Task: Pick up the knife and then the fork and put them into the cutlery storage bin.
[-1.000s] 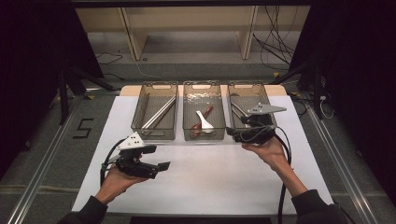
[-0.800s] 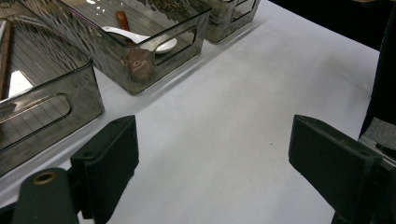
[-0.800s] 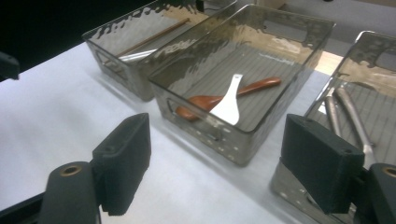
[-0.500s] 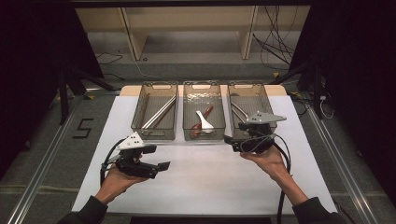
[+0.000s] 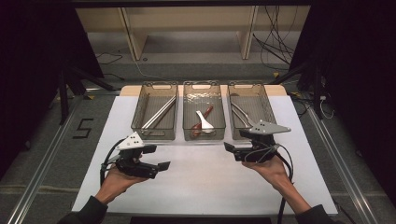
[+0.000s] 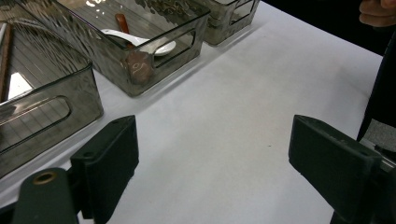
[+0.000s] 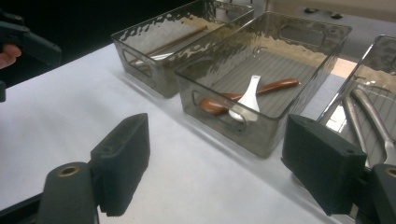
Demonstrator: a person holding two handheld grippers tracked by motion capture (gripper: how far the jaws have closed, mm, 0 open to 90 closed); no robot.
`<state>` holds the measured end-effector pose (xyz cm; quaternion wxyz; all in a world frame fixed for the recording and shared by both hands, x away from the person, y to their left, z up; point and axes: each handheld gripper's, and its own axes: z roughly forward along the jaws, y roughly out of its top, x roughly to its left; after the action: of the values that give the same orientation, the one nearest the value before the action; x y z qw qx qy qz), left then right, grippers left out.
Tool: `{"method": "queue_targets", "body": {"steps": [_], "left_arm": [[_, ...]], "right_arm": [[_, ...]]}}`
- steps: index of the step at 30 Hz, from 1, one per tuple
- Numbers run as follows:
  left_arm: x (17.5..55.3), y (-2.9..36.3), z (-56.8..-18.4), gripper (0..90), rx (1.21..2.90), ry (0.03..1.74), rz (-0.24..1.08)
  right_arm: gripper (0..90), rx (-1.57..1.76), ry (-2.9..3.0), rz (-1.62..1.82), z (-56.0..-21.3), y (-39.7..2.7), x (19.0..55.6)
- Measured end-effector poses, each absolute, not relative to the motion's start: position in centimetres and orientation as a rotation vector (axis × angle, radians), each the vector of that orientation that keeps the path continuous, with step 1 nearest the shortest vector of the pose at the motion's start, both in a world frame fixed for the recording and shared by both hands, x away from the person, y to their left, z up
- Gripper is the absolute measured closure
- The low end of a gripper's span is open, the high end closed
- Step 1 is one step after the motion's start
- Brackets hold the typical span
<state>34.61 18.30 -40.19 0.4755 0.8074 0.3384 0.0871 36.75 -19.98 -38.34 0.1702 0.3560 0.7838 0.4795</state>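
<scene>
Three smoky clear bins stand in a row at the back of the white table [image 5: 201, 182]. The left bin [image 5: 138, 112] holds long thin sticks [image 5: 159, 113]. In the middle bin [image 5: 201, 84] lie a white spoon [image 5: 204, 120] and a brown wooden spoon [image 5: 208, 111]. The right bin [image 5: 269, 105] holds metal utensils [image 5: 243, 112]. My left gripper [image 5: 158, 157] hovers open over the table's near left. My right gripper [image 5: 236, 141] is open in front of the right bin, with nothing between its jaws. From the right gripper [image 7: 222, 158] the white spoon [image 7: 246, 100] lies across the brown spoon [image 7: 273, 86].
In the left gripper view, bare white table lies between the open jaws of the left gripper [image 6: 219, 154], and the middle bin's corner [image 6: 140, 70] is ahead to the left. Dark floor and metal rails border the table. A wooden shelf frame [image 5: 187, 28] stands behind.
My right gripper has drawn back from the right bin toward the person's side. The left gripper has stayed put.
</scene>
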Motion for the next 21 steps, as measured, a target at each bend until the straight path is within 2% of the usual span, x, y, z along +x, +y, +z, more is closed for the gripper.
{"method": "queue_targets", "body": {"steps": [21], "left_arm": [[34.6, 18.4, -40.1, 15.6, 1.953, 0.823, 0.203]], "right_arm": [[22.0, 0.998, 2.197, 1.397, -39.6, -21.2, 33.6]]}}
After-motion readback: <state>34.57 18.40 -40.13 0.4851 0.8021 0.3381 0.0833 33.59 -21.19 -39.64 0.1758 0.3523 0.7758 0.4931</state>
